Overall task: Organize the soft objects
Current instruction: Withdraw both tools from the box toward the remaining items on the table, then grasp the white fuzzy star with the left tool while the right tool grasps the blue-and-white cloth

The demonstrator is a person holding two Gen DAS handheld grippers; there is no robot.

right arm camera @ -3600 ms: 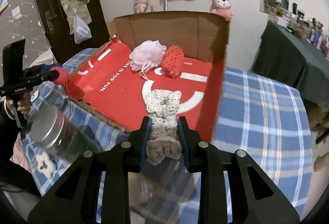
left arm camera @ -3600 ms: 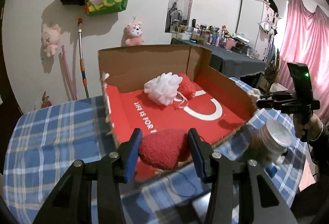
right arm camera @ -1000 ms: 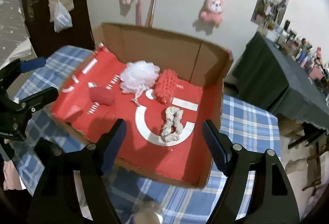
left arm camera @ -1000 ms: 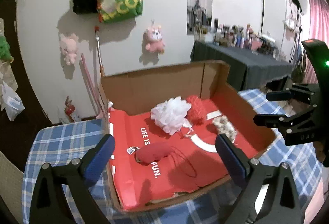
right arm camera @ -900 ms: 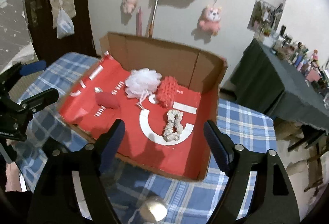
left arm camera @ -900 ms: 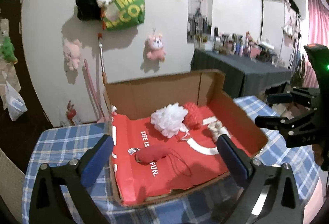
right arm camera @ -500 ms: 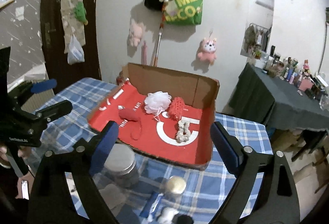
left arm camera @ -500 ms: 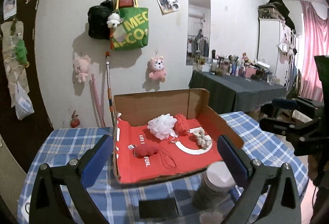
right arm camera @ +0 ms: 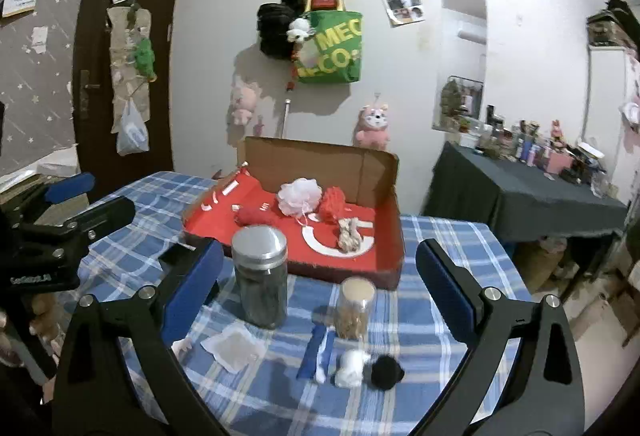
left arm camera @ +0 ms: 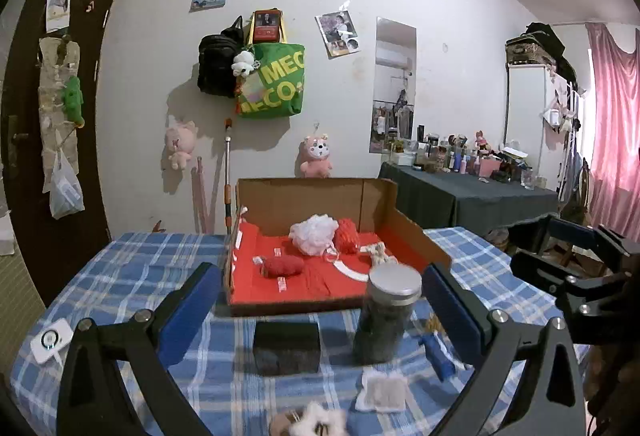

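Note:
A cardboard box (left arm camera: 296, 196) with a red lining stands on the blue plaid table; it also shows in the right wrist view (right arm camera: 316, 164). In it lie a white bath puff (left arm camera: 314, 239), a red knit piece (left arm camera: 347, 236), a red plush roll (left arm camera: 283, 265) and a cream scrunchie (right arm camera: 349, 232). My left gripper (left arm camera: 324, 310) is open and empty, held back above the table's near side. My right gripper (right arm camera: 320, 282) is open and empty, also pulled back. Each gripper shows in the other's view, the right one (left arm camera: 568, 260) and the left one (right arm camera: 64, 216).
On the table before the box stand a dark jar with a metal lid (right arm camera: 260, 276), a small jar with a tan lid (right arm camera: 355, 306), a black block (left arm camera: 287, 348), a blue-white tube (right arm camera: 320, 352), a flat pouch (right arm camera: 234, 348), white and black pompoms (right arm camera: 370, 366) and a white device (left arm camera: 51, 339).
Both grippers let go of the red plush roll and the cream scrunchie in the box, opened wide, then pulled back and up away from the box.

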